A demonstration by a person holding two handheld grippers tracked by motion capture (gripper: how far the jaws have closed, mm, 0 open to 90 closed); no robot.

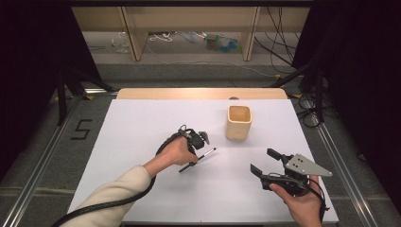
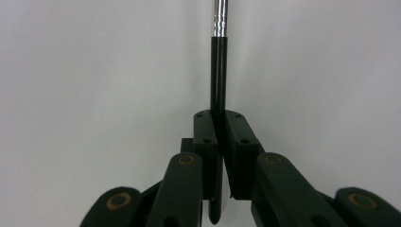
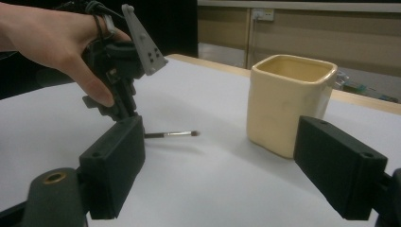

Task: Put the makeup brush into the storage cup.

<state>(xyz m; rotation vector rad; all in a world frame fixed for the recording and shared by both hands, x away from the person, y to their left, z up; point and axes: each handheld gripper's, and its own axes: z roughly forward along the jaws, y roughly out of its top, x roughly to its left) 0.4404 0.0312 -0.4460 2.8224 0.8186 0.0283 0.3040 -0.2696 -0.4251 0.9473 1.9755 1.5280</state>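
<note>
A thin black-handled brush (image 1: 198, 159) with a silver ferrule lies near the middle of the white table (image 1: 142, 137). My left gripper (image 1: 191, 163) points down onto it and is shut on its handle. In the left gripper view the jaws pinch the black brush handle (image 2: 218, 75), and the ferrule runs out past the top edge. In the right gripper view the brush tip (image 3: 182, 134) sticks out level just above the table, beside the left gripper (image 3: 125, 113). My right gripper (image 1: 265, 161) is open at the front right, with nothing between its fingers (image 3: 113, 165).
A cream square cup (image 1: 238, 122) stands upright and empty toward the back right of the table, also close ahead in the right gripper view as the cup (image 3: 288, 101). A wooden strip (image 1: 201, 93) borders the far table edge.
</note>
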